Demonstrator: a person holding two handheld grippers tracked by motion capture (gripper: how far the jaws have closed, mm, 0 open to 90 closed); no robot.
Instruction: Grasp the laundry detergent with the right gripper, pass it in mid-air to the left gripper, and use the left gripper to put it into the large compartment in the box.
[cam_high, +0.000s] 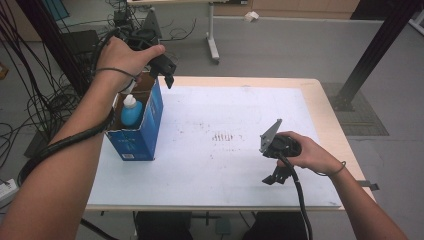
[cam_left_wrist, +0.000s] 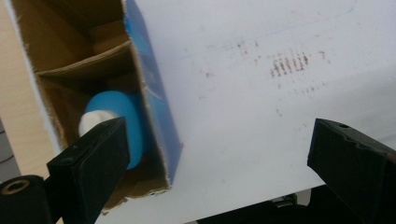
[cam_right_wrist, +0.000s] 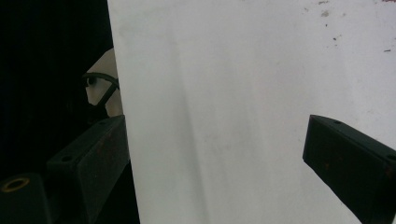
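Below our left hand-held gripper (cam_high: 167, 75), at the far left corner of the desk (cam_high: 320, 100), stands an open blue cardboard box (cam_high: 150, 125) with a blue bottle (cam_high: 131, 114) upright inside it. We hold this hand-held gripper above the box's far end, its jaws pointing down and spread wide with nothing between them. In the left gripper view the jaws rise from the bottom corners, and the box (cam_left_wrist: 154, 98) sits between and beyond them, nearer the left jaw. A cardboard divider (cam_left_wrist: 84, 65) splits the box's interior, and the bottle (cam_left_wrist: 119, 121), with its white cap (cam_left_wrist: 95, 122), stands in the compartment closer to the jaws, partly hidden behind the left jaw. The pads touch neither the bottle nor the box.

Well apart from it, at the near right of the desk, we hold our right hand-held gripper (cam_high: 275, 177) low over the white sheet (cam_high: 225, 170) that covers the desk, with the grey three-cornered plate standing up on top and the cable trailing back towards us. In the right gripper view its jaws are also wide apart and hold nothing; beyond them lies the bare white sheet (cam_right_wrist: 233, 116), with its edge running past the left jaw. A patch of dark smudges (cam_high: 223, 136) marks the sheet between the two hand-held grippers.
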